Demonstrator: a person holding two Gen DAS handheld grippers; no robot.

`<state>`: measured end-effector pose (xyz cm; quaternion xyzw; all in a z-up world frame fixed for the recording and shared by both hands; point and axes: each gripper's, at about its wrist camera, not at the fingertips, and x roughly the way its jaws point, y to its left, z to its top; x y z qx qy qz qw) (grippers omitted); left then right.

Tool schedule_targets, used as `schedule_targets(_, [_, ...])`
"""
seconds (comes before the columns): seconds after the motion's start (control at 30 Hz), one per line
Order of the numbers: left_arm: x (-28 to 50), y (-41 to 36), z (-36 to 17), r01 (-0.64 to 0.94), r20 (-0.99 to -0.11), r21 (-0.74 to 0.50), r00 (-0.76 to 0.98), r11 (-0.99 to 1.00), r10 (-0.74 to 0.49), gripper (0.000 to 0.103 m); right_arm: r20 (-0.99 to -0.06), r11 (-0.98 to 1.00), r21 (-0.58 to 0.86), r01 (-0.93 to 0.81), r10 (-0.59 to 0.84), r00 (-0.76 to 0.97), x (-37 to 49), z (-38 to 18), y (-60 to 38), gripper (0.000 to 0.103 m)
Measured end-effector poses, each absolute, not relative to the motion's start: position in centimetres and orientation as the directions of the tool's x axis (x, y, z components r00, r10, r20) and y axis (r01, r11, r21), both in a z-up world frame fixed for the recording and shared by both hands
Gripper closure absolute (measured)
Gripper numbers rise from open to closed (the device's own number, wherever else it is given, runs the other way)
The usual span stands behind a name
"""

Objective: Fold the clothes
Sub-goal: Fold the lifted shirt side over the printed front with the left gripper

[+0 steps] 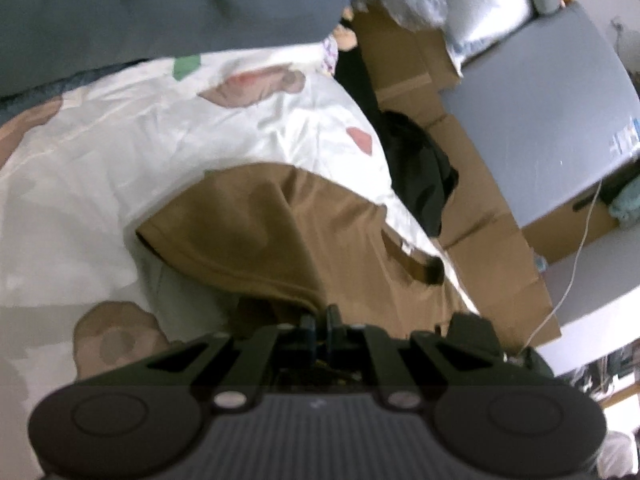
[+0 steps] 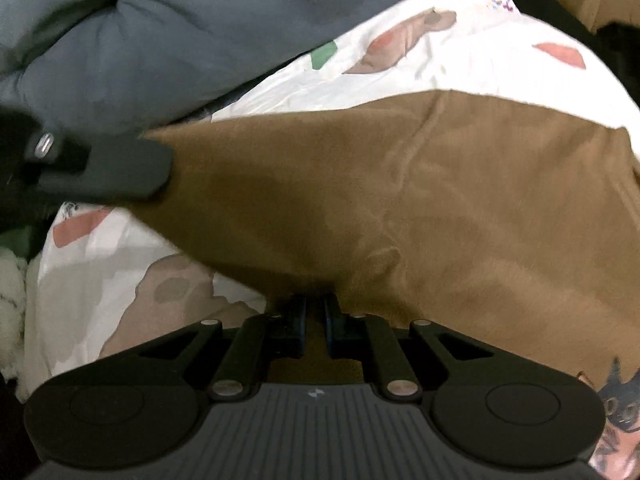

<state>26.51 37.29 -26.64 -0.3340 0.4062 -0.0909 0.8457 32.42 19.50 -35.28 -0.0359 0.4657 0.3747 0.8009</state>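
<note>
A brown garment (image 1: 280, 232) lies partly lifted over a white bed sheet with bear prints (image 1: 120, 140). My left gripper (image 1: 322, 318) is shut on its near hem, and the fabric rises in a fold straight from the pads. In the right wrist view the same brown garment (image 2: 400, 184) stretches wide across the sheet (image 2: 480, 52). My right gripper (image 2: 316, 304) is shut on its near edge, with cloth pinched between the narrow-set pads. The left gripper's fingers (image 2: 120, 172) enter from the left, clamped on the garment's far left corner.
A grey duvet (image 1: 160, 0) is piled along the back of the bed. Right of the bed stand cardboard boxes (image 1: 480, 220) with a black garment (image 1: 420, 168) on them, a grey sofa (image 1: 540, 120) and a white cable (image 1: 580, 240). A tattooed forearm (image 2: 616, 420) shows at bottom right.
</note>
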Motion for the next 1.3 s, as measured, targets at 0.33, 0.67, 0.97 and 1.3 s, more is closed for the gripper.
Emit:
schedule_targets(0.33, [27.7,35.2,-28.4,-0.091,-0.685,-0.579,0.593,0.810,-0.423,0.098,-0.760,0.678,0.281,-0.680,0.589,0.274,32.9,-32.6,15.8,0.071])
schedule_targets(0.67, [29.6,31.0,-30.2,-0.023,-0.767,-0.459,0.515,0.888,-0.383,0.095,-0.770,0.742,0.222,-0.632,0.531,0.353,31.9,-29.8,10.0,0.069])
schedule_targets(0.97, [28.8,29.0,-31.3,0.004,-0.794,-0.456,0.450,0.890,-0.409,0.062,-0.780,0.767,0.221,-0.602,0.510,0.363,31.7,-30.1,7.8,0.069])
schedule_targets(1.3, [27.0,34.6,-28.6,-0.067,-0.742,-0.471,0.570,0.879,-0.354,0.062,-0.774,0.759,0.244,-0.604,0.527,0.350,31.1,-30.8,8.1,0.069])
